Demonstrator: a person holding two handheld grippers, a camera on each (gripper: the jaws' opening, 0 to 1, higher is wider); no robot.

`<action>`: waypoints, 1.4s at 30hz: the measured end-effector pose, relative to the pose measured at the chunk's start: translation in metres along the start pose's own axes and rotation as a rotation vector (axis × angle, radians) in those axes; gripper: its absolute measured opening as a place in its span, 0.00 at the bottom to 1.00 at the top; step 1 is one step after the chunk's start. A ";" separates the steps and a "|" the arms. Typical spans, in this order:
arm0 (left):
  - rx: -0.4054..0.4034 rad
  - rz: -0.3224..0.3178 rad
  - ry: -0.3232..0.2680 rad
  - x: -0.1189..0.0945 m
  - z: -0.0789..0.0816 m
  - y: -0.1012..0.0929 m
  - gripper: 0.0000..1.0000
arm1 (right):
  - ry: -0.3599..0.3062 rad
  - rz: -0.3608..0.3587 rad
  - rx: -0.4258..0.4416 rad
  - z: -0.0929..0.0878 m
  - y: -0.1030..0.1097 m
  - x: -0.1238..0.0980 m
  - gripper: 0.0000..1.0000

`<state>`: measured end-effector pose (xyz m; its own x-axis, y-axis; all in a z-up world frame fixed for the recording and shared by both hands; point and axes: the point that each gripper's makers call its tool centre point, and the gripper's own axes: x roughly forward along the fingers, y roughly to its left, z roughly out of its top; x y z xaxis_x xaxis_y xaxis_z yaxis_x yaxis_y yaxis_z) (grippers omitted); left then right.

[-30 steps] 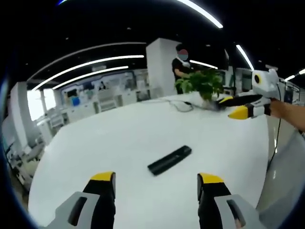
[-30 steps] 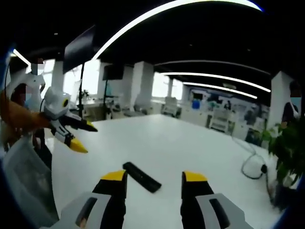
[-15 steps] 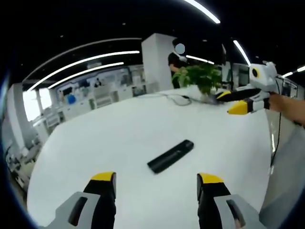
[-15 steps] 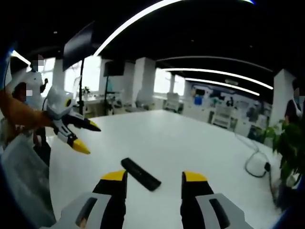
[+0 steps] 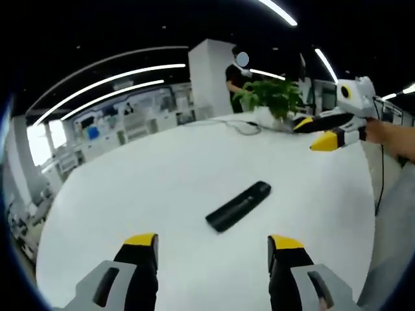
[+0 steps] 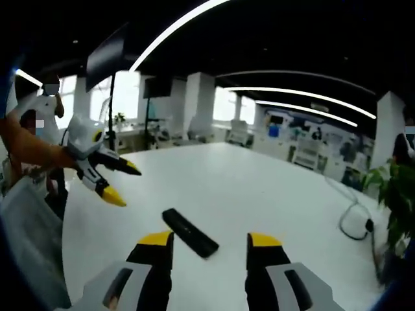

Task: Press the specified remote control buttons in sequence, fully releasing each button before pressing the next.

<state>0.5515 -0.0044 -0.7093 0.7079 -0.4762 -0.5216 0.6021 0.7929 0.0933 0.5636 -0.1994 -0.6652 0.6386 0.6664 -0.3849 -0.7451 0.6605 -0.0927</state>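
The remote control lies flat mid-tabletop, ahead of both hand-held grippers, untouched. Your left hand-held gripper and right hand-held gripper are wide open, empty. Close one's jaws, descend squarely on the button, lift clear. The left gripper view shows a potted plant.

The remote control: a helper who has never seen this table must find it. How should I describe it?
On the large white table, look near the middle, ahead of both open tools. The remote control is a slim black bar lying flat, alone on bare surface, far from the potted plant and cable.
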 end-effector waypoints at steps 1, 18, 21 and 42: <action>0.002 -0.002 0.003 0.001 -0.001 0.000 0.70 | 0.004 0.001 0.001 -0.001 -0.001 0.001 0.42; 0.044 -0.058 0.052 0.031 -0.014 0.004 0.69 | 0.071 0.034 0.000 -0.029 -0.009 0.021 0.42; 0.050 -0.065 0.058 0.035 -0.015 0.005 0.69 | 0.080 0.043 -0.005 -0.031 -0.011 0.025 0.42; 0.106 -0.148 0.090 0.055 -0.015 0.009 0.68 | 0.151 0.106 -0.026 -0.053 -0.014 0.043 0.42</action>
<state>0.5906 -0.0182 -0.7500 0.5761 -0.5448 -0.6093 0.7358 0.6704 0.0962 0.5919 -0.1983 -0.7288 0.5212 0.6711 -0.5273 -0.8130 0.5784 -0.0674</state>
